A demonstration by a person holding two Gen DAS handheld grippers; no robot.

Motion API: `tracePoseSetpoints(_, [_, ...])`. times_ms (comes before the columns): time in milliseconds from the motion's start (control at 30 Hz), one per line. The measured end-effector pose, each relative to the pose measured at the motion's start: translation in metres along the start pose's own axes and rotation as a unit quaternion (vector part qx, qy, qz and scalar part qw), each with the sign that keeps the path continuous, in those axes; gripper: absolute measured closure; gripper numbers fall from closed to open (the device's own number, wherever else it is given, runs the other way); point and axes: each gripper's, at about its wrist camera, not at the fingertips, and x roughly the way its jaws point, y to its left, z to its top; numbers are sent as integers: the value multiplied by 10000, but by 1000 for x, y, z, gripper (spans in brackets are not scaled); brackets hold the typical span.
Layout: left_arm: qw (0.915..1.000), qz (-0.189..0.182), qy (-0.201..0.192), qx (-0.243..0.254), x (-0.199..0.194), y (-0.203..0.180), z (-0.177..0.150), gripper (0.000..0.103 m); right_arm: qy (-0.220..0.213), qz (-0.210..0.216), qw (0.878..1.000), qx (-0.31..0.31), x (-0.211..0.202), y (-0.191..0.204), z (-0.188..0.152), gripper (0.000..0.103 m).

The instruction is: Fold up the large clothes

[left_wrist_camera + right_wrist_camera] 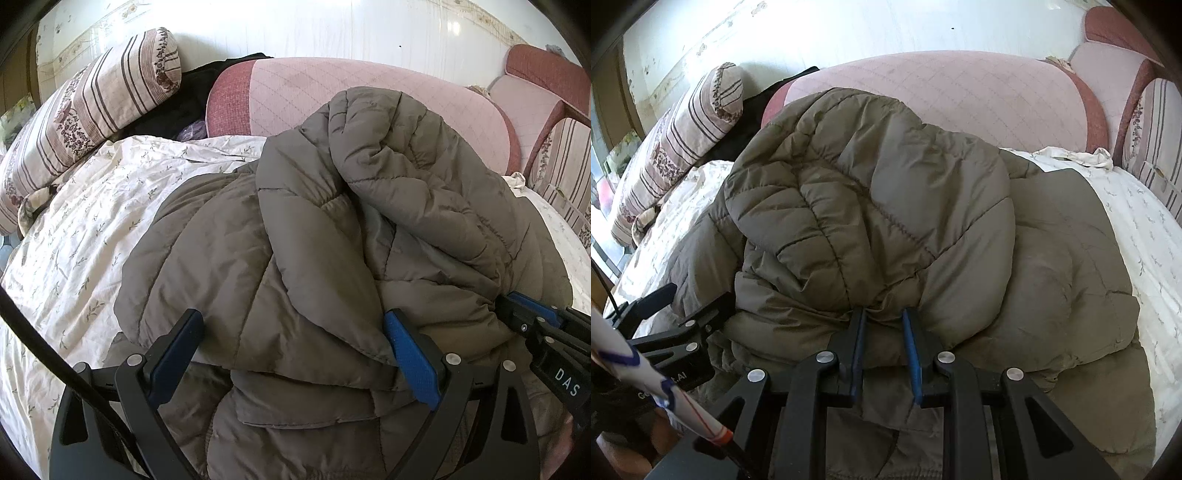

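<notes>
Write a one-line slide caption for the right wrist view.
Right gripper pinches a bunched fold of the olive puffer jacket over the floral bedsheet.

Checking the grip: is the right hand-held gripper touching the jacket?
Touching. The right wrist view shows the right hand-held gripper pinching a bunched fold of the jacket.

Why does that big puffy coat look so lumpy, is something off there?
Nothing looks damaged or spilled. The grey-brown puffer jacket is simply bunched in a heap on the floral bedsheet, one part lying rumpled over the rest. The right gripper pinches a gathered fold; the left gripper straddles another, fingers wide.
</notes>
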Motion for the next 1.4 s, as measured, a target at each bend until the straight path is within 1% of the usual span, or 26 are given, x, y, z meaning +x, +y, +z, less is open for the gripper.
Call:
tracePoseSetpoints(400, [10000,32,-9,15,1,-2,-2,5,17,-45,10000,-36,2,1,-2,81])
tracePoseSetpoints(633, [10000,28,-34,-3,-1,-2,-3,5,-26,-253,9994,-234,1,8,-3,81])
tracePoseSetpoints(700, [10000,30,-68,-16,-5,-1,-3,5,-75,-335,9990,-281,-4,12,-4,80])
tracePoseSetpoints(800, [9999,17,-105,-23,-13,-1,-2,5,-168,-408,9983,-369,-16,17,-4,75])
tracePoseSetpoints(867, [9999,10,-154,-5,-22,-2,-3,5,-192,-380,9983,-385,-26,18,-3,73])
tracePoseSetpoints(967, [9997,3,-253,17,-38,-3,-3,5,-274,-363,9984,-340,-44,15,-5,73])
tracePoseSetpoints(1133, [9991,-57,-413,-91,-73,-1,-5,5,-374,-334,9984,-244,-81,4,-17,73])
tracePoseSetpoints(1233, [9982,-66,-586,-91,-103,2,-13,5,-407,-381,9984,-110,-106,-8,-32,73])
tracePoseSetpoints(1300, [9973,6,-729,-82,-125,5,-22,5,-452,-305,9984,118,-126,-20,-48,70])
tracePoseSetpoints(1400, [9960,160,-877,77,-157,3,-46,5,-401,-188,9981,439,-150,-33,-83,70])
